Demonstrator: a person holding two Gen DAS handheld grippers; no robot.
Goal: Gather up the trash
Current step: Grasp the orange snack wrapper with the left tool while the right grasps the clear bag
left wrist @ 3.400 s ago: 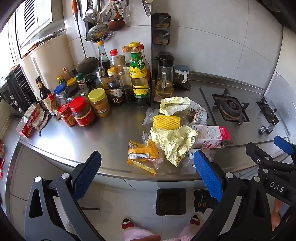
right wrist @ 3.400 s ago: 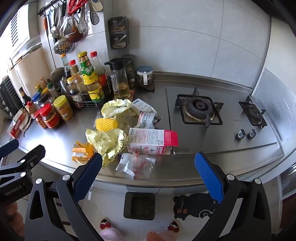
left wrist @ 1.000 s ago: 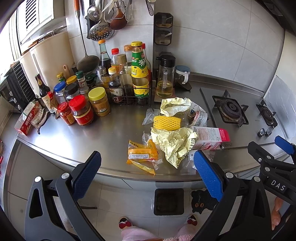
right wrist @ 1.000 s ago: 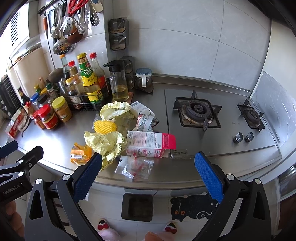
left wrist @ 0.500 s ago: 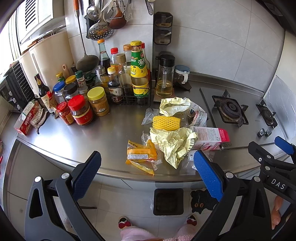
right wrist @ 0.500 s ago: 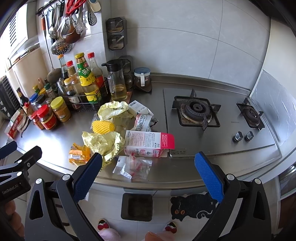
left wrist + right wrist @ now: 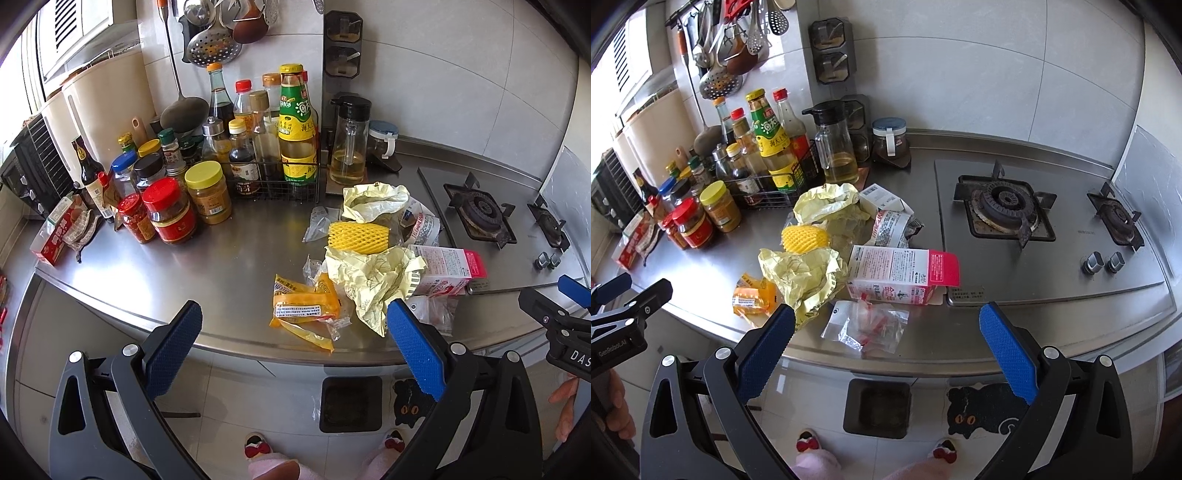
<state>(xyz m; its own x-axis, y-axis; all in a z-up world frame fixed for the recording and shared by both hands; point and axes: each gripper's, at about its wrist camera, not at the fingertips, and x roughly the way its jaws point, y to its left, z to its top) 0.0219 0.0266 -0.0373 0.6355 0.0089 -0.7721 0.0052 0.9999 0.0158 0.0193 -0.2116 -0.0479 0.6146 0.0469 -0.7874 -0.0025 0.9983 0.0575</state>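
Note:
Trash lies in a heap on the steel counter [image 7: 229,258]: an orange snack wrapper [image 7: 304,308] [image 7: 751,295], crumpled yellow paper [image 7: 373,275] [image 7: 801,273], a yellow foam net [image 7: 358,236] [image 7: 805,238], a pink-and-white carton [image 7: 448,269] [image 7: 905,275] and a clear plastic bag [image 7: 866,328]. My left gripper [image 7: 291,350] is open and empty, held in front of the counter edge below the wrapper. My right gripper [image 7: 886,354] is open and empty, in front of the edge below the clear bag.
Sauce bottles and jars [image 7: 207,173] crowd the back left of the counter. A gas hob [image 7: 1004,206] sits to the right. A small black bin [image 7: 877,406] stands on the tiled floor below the counter edge, next to a cat-print mat [image 7: 982,410].
Both views have shifted only slightly; both grippers stay open and empty and the trash has not moved.

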